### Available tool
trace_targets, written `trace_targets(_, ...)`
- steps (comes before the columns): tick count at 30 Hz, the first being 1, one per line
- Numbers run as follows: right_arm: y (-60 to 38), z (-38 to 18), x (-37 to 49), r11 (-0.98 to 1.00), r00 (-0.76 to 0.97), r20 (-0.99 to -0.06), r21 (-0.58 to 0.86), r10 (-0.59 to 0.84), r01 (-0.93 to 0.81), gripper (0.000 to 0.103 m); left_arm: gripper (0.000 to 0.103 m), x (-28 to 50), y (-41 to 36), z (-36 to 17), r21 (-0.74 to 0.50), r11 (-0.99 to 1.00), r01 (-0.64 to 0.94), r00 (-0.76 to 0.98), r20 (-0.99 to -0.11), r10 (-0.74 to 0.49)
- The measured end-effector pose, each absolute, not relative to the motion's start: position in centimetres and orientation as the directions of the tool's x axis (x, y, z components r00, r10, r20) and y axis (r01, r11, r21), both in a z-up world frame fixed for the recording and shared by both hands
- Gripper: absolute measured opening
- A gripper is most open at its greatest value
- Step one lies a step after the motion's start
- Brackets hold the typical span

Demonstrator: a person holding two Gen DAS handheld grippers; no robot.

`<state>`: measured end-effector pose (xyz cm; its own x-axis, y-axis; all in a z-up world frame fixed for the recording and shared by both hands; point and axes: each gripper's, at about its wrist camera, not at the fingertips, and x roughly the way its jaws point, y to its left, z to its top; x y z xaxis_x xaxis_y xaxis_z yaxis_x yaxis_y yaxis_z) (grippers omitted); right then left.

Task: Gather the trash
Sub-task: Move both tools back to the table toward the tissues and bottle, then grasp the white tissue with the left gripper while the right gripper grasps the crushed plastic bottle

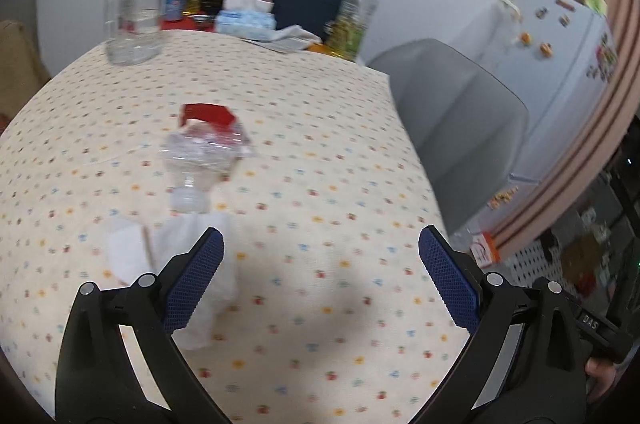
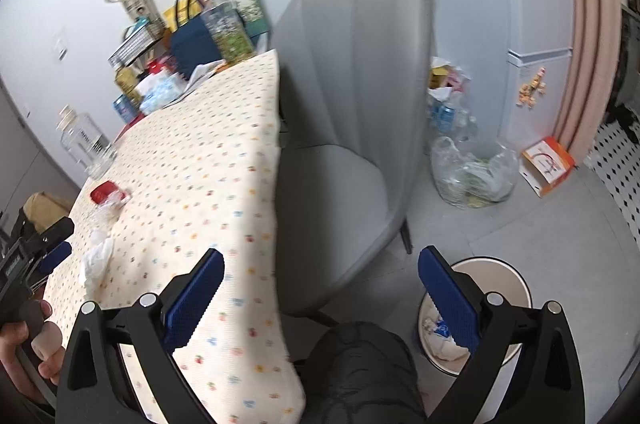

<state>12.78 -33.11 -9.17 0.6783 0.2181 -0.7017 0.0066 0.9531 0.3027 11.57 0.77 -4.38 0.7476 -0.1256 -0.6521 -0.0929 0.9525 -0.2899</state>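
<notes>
A crushed clear plastic bottle point(image 1: 200, 160) with a red label lies on the dotted tablecloth point(image 1: 320, 184). A crumpled white tissue point(image 1: 176, 256) with a small wooden stick lies just in front of it. My left gripper point(image 1: 320, 256) is open and empty, hovering right of the tissue. My right gripper point(image 2: 320, 280) is open and empty, over the table's near right edge. In the right wrist view the bottle point(image 2: 106, 198) and tissue point(image 2: 98, 256) lie far left, and the left gripper point(image 2: 36, 252) shows beside them. A beige trash bin point(image 2: 520, 288) with some trash inside stands on the floor.
A clear jar point(image 1: 134, 8), a navy bag point(image 1: 308, 0), bottles and boxes crowd the table's far end. A grey chair point(image 2: 352, 104) stands at the table's right side. A clear plastic bag of rubbish point(image 2: 472, 172) and an orange box point(image 2: 548, 164) sit on the floor by the fridge point(image 1: 560, 36).
</notes>
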Motion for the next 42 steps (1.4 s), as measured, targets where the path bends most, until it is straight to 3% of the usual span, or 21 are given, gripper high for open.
trace_targets(10,-28.2,-8.2,13.9,0.956,0.67,-0.695,0.283,0.262,-0.08,0.095,0.096,9.0,8.3,-5.6,-0.292,0.929,-0.227,0.754,-0.657,-0.022)
trace_targets(23,-22.1,-8.0,14.5,0.936,0.63,-0.693,0.289,0.351,-0.203,0.095,0.06,9.2,11.7,-9.2,-0.286,0.904,-0.319,0.683,-0.731,0.01)
trace_targets(32,-19.2,-7.6,14.6,0.921,0.612,-0.688,0.29,0.391,-0.261,0.095,0.049,11.1,11.4,-10.2,-0.221,0.904,-0.365,0.645,-0.76,0.075)
trace_targets(40,-17.6,-7.6,15.2,0.898,0.574,-0.691,0.338,0.439,-0.281,0.095,0.049,12.1,10.4,-10.6,-0.183,0.912,-0.366,0.631,-0.769,0.099)
trace_targets(41,-17.4,-7.6,15.4,0.892,0.563,-0.693,0.353,0.451,-0.281,0.095,0.048,12.1,10.2,-10.7,-0.169,0.916,-0.365,0.63,-0.769,0.109)
trace_targets(42,-17.1,-7.7,15.5,0.889,0.556,-0.693,0.36,0.458,-0.284,0.095,0.038,12.2,10.1,-10.7,-0.154,0.918,-0.366,0.628,-0.768,0.122)
